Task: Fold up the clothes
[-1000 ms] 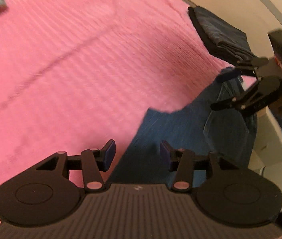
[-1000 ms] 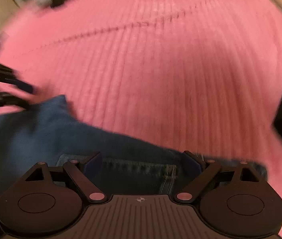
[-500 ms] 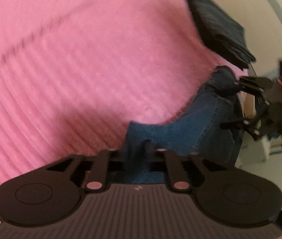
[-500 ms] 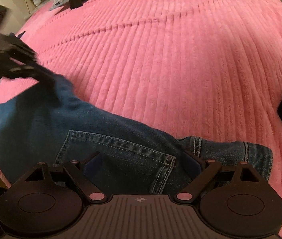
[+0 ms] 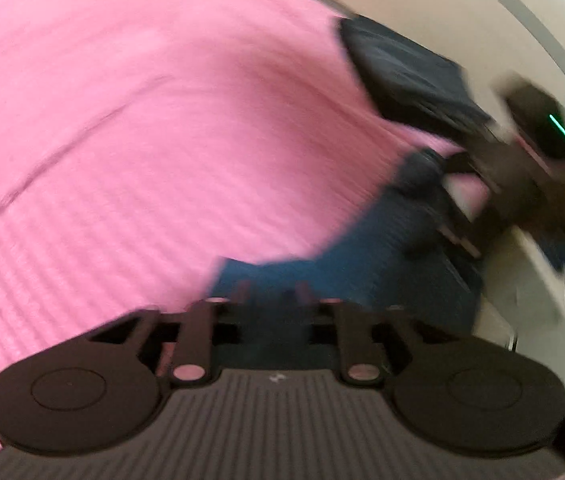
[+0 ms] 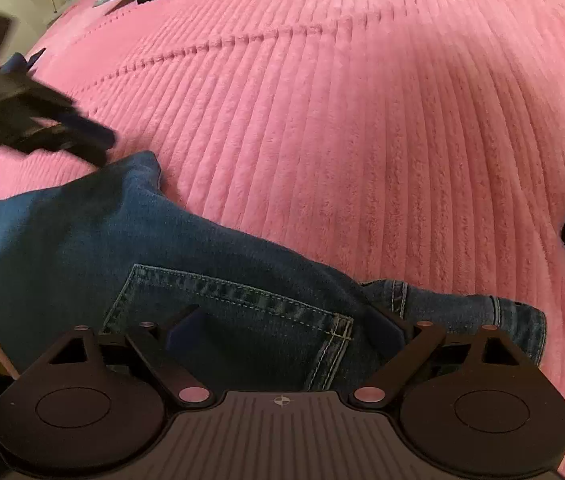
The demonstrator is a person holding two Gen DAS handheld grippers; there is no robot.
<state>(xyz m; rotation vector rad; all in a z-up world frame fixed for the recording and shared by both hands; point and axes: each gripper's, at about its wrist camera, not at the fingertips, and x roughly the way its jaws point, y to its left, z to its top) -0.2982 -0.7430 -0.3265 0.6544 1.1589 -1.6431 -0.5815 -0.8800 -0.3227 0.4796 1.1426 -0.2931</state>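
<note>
Two tongs on jeans (image 6: 186, 248) over pink bed (image 6: 362, 100): right tongs (image 6: 282, 330) spread wide astride back pocket; left tongs (image 5: 270, 292) nearly closed, pinching jeans corner at 12 o'clock. Only left view shows dark folded pile (image 5: 410, 80) at 2 o'clock.

**Our rig, as seen from both wrists**

We note matte black on both tools. Our right gripper (image 6: 282, 332) shows two round discs on a ribbed grey body with a small crosshair mark, angled black links with pale pink pivot pins, and navy pads (image 6: 186, 330). Our left gripper (image 5: 270, 292), blurred, looks alike. Seen from the left wrist, the right unit carries a green light.
</note>
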